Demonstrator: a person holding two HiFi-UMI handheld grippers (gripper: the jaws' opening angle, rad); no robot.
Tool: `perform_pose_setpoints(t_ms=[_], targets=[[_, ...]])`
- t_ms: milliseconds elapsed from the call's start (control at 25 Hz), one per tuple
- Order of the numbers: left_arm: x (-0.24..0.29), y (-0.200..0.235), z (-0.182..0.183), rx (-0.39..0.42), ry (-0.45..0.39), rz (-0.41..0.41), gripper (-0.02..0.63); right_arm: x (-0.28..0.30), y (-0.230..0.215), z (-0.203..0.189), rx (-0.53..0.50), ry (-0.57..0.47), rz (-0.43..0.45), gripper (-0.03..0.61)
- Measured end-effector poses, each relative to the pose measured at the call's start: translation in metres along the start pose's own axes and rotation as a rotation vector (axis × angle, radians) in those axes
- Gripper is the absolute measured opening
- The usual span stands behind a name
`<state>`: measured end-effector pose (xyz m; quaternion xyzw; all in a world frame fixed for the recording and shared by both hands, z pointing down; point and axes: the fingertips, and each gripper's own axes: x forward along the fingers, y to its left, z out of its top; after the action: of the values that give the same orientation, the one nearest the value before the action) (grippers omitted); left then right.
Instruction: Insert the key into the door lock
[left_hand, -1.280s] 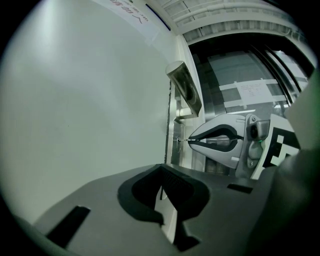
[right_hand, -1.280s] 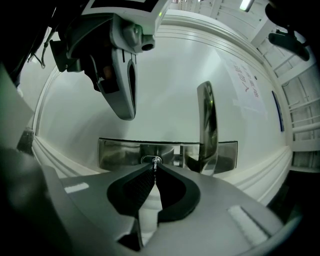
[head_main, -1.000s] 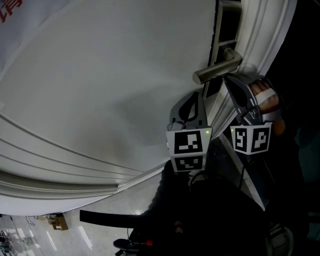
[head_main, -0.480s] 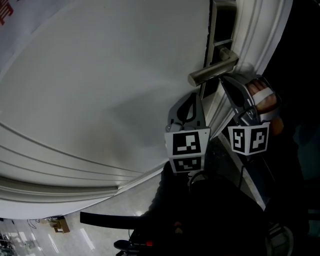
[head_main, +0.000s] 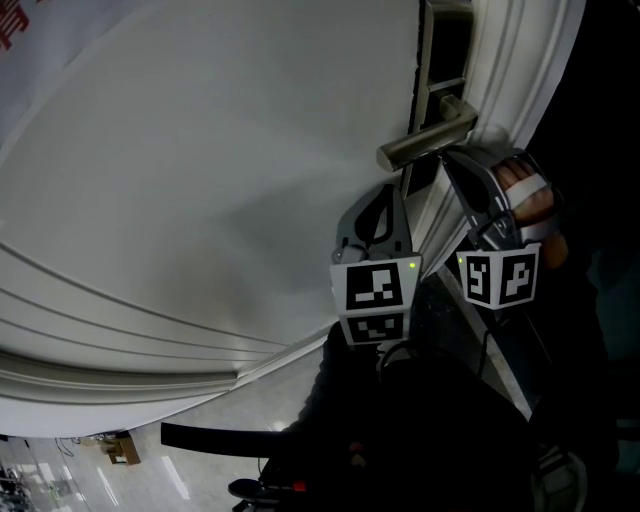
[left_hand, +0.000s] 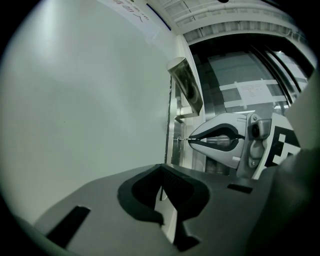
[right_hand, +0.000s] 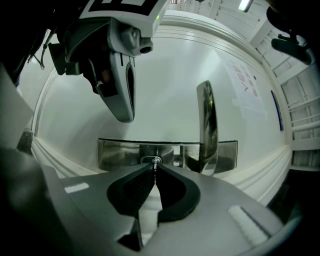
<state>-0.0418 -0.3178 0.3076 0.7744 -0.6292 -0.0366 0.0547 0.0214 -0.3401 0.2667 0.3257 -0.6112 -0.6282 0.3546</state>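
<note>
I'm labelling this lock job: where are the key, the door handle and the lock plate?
key (right_hand: 154, 164), right gripper view, blade
door handle (head_main: 428, 142), head view, middle of lever
lock plate (right_hand: 117, 151), right gripper view, bare left part

The key (right_hand: 155, 161) is a thin, bright metal sliver pinched between the closed jaws of the right gripper (right_hand: 155, 168), with only a short stub showing past the tips. It points straight at the door lock (right_hand: 151, 159), a small round cylinder set in a shiny steel plate (right_hand: 117, 152) on the white door. From the side, the key (left_hand: 184, 139) lies level and its tip meets the cylinder; its depth cannot be told.
</note>
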Motion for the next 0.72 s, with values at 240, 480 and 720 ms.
perform_pose_setpoints(t_ms=[240, 480, 720], targets=[[-0.0014, 0.0008, 0.0003, -0.001, 0.000, 0.001, 0.002, 0.0010, -0.0002, 0.0003, -0.002, 0.003, 0.002, 0.014], [-0.0008, 0.0029, 0.0015, -0.001, -0.004, 0.001, 0.002, 0.0017, -0.0004, -0.0011, 0.000, 0.008, 0.001, 0.012], [-0.0005, 0.0020, 0.0008, -0.004, -0.002, -0.005, 0.002, 0.0022, 0.0010, -0.0016, 0.003, 0.010, 0.005, 0.012]])
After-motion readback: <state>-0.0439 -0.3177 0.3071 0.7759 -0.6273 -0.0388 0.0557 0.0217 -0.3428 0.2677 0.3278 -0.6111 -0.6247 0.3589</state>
